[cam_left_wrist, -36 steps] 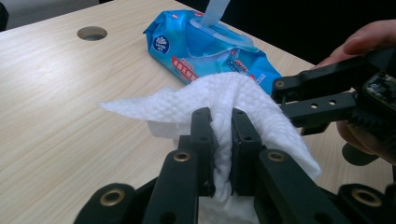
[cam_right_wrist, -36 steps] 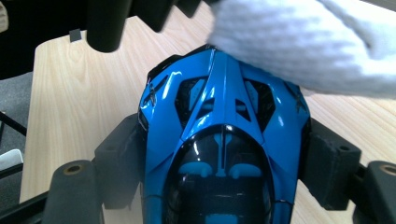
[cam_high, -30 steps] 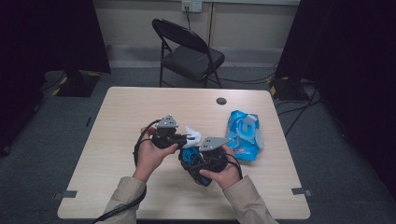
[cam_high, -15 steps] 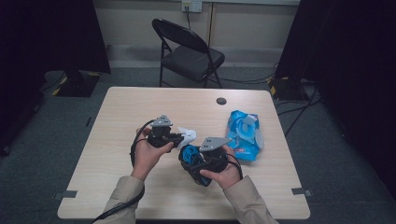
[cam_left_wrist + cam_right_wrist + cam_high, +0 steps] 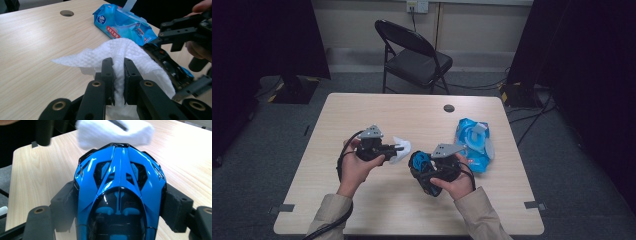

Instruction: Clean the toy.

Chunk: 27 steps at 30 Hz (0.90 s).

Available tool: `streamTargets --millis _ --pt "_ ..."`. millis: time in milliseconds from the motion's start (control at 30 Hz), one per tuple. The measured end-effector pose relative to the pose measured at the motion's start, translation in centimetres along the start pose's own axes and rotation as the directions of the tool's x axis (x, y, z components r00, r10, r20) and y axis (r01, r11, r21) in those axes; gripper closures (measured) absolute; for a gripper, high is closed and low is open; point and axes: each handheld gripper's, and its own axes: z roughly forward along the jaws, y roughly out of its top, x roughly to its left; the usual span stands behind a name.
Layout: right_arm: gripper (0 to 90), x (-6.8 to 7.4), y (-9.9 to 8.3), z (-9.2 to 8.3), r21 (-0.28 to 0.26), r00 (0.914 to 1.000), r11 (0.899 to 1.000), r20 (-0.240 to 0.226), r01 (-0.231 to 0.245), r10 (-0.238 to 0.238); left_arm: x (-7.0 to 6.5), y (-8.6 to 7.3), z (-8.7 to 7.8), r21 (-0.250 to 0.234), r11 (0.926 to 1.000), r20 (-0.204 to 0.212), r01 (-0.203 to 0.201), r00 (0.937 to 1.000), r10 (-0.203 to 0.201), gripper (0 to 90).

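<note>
While a crumpled white wet wipe (image 5: 125,53) is pinched in the closed left gripper (image 5: 117,75), a glossy blue toy car (image 5: 120,195) is clamped across the right gripper (image 5: 120,220). The wiping step is judged in hand: next, the wipe, just ahead of the car's nose, must be drawn over its shell.

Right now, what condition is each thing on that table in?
Left gripper: shut on the white wipe.
Right gripper: shut on the blue toy car, jaws clamping its sides.
Wipes pack: lying flat on the table, lid flap open.
Folding chair: unfolded, behind the table.
</note>
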Motion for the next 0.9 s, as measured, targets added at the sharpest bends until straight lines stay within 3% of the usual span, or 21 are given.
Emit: streamTargets --millis 167,333,633,900 --pt "25.0 -0.6 -0.4 0.0 0.009 0.9997 1.000 0.018 -0.016 0.016 -0.3 0.0 -1.1 0.001 0.9999 0.001 -0.012 0.9999 0.012 81.3" --pt "25.0 -0.9 -0.5 0.0 0.011 0.9992 1.000 0.030 -0.026 0.026 -1.4 0.0 -1.4 0.001 0.9987 0.019 -0.051 0.9985 0.051 81.3" --pt "25.0 -1.0 -0.5 -0.1 0.005 0.9990 1.000 0.031 -0.031 0.031 -3.2 -0.2 -0.6 0.010 0.9965 0.064 -0.083 0.9946 0.082 81.3" --pt "25.0 -0.7 -0.5 0.3 0.008 0.9993 1.000 0.023 -0.028 0.028 -3.7 -0.3 0.5 0.036 0.9947 0.074 -0.096 0.9929 0.094 81.1"
